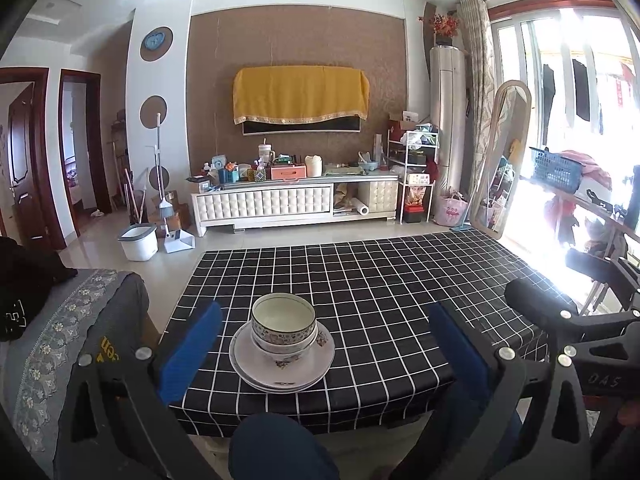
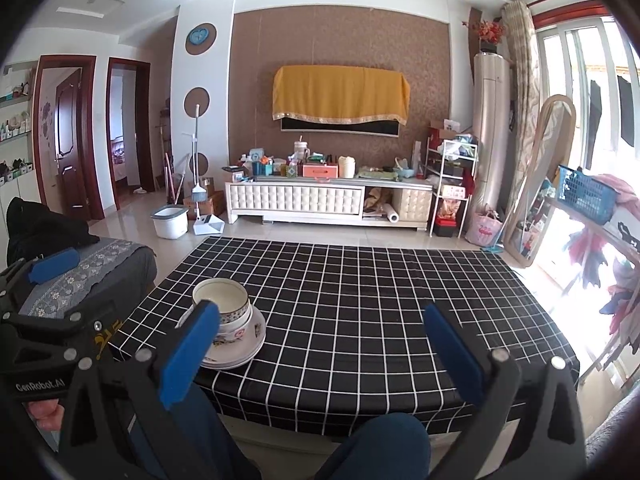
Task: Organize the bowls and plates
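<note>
Stacked white bowls (image 1: 283, 325) with patterned rims sit on stacked white plates (image 1: 282, 366) near the front left of the table with the black checked cloth (image 1: 380, 280). My left gripper (image 1: 324, 350) is held open in front of the stack, its blue pads on either side of it and apart from it. In the right wrist view the bowls (image 2: 224, 306) and plates (image 2: 240, 350) lie left of centre, partly behind the left blue pad. My right gripper (image 2: 320, 354) is open and holds nothing, to the right of the stack.
A grey patterned sofa arm (image 1: 68, 328) stands left of the table. The person's knees (image 1: 276, 448) are at the table's front edge. A white TV cabinet (image 1: 296, 200), a bucket (image 1: 138, 242), a mirror (image 1: 504, 160) and a rack with a blue basket (image 1: 556, 168) stand beyond.
</note>
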`<action>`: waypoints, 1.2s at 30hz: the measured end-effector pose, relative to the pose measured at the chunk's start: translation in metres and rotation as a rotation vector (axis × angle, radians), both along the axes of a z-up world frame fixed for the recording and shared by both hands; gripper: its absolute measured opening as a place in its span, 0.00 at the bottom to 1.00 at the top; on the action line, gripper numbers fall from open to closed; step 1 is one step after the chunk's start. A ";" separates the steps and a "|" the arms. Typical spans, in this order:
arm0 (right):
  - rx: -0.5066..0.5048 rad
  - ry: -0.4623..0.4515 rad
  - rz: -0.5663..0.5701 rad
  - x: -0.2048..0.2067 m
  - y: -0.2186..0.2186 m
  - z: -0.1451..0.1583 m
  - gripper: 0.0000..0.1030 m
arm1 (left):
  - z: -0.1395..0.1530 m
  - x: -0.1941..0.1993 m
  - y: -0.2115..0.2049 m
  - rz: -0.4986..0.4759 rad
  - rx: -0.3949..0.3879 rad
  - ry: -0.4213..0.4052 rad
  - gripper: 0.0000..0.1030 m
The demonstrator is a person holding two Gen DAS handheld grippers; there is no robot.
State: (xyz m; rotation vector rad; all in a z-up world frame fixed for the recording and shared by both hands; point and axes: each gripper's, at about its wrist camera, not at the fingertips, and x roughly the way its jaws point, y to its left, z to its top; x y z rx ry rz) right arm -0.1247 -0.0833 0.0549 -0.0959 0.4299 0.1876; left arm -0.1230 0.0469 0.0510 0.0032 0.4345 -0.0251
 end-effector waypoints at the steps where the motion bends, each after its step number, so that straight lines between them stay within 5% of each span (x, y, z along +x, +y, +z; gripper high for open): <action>1: 0.002 0.001 -0.001 0.000 0.000 0.000 1.00 | 0.000 0.000 0.000 -0.001 -0.001 0.002 1.00; 36: 0.000 0.011 -0.003 -0.002 -0.003 -0.002 1.00 | -0.007 0.001 0.004 -0.027 -0.048 0.029 1.00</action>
